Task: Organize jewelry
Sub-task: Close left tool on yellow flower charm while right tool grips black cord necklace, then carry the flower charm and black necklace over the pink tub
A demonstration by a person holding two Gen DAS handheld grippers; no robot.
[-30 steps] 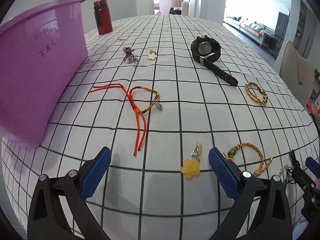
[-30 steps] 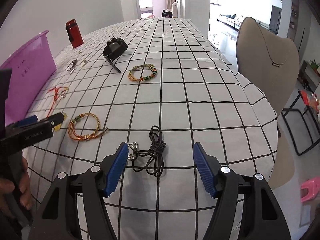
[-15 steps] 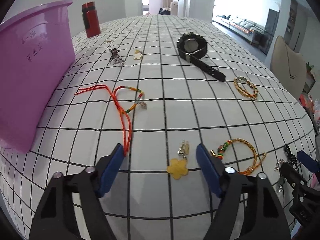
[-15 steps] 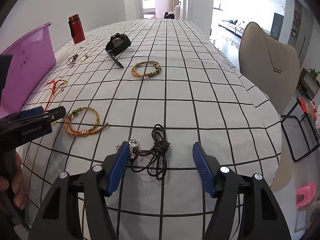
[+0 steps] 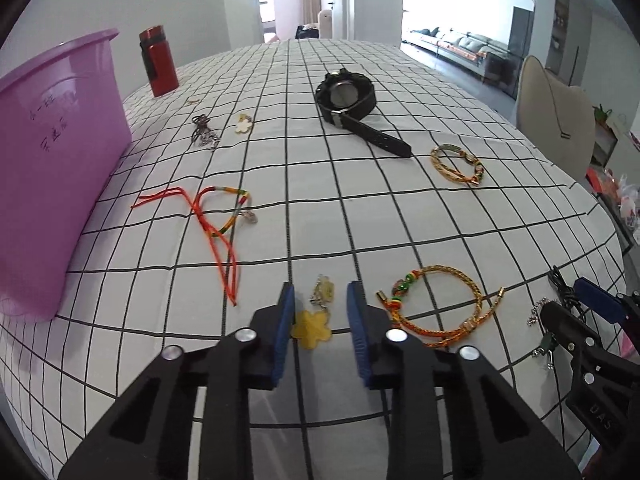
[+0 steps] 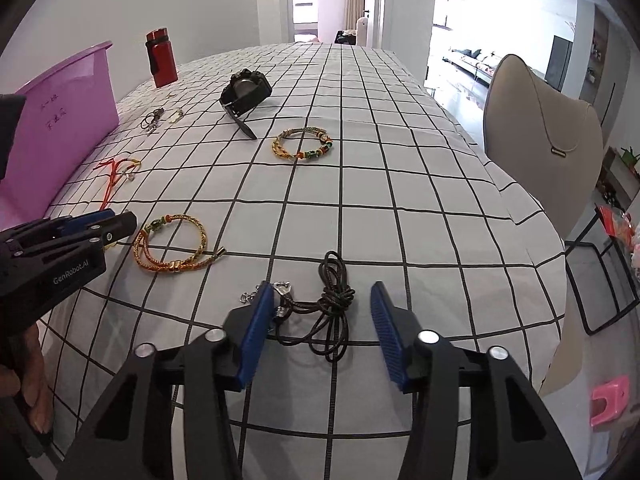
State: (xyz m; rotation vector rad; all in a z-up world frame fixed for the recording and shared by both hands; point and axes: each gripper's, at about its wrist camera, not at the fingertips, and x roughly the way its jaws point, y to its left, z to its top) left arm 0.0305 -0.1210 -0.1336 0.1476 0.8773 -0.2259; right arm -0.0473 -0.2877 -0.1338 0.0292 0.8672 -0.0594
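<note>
Your left gripper [image 5: 320, 308] has its fingers narrowed and closing, with the yellow flower charm [image 5: 311, 329] lying on the desk between them; the blue pads are just beside the charm on each side and do not press it. Your right gripper [image 6: 322, 308] has its fingers about half spread and closing around the black cord necklace [image 6: 332, 304]; the left pad is at the small silver pendant end, the right pad stands apart from the cord.

In the left wrist view the right gripper [image 5: 580, 312] is cut off at 4 o'clock, and it hides most of the necklace. In the right wrist view the charm is hidden behind your left gripper at 9 o'clock, and only part of your hand [image 6: 24, 384] shows at the edge. The handwriting on the purple tub [image 5: 48, 168] is too faint to read.

The desk [image 5: 360, 216] wears a white cloth with a black grid. On it lie a gold braided bracelet [image 5: 440, 308] at 3 o'clock of the charm, an orange cord bracelet [image 5: 216, 216] at 11 o'clock, a black watch [image 5: 348, 98] at 12 o'clock, and a second gold bracelet [image 5: 458, 164] at 1 o'clock. A red bottle [image 5: 158, 62] stands beside the tub. A beige chair [image 6: 540, 140] is at the desk's right side, with a bright room beyond.
</note>
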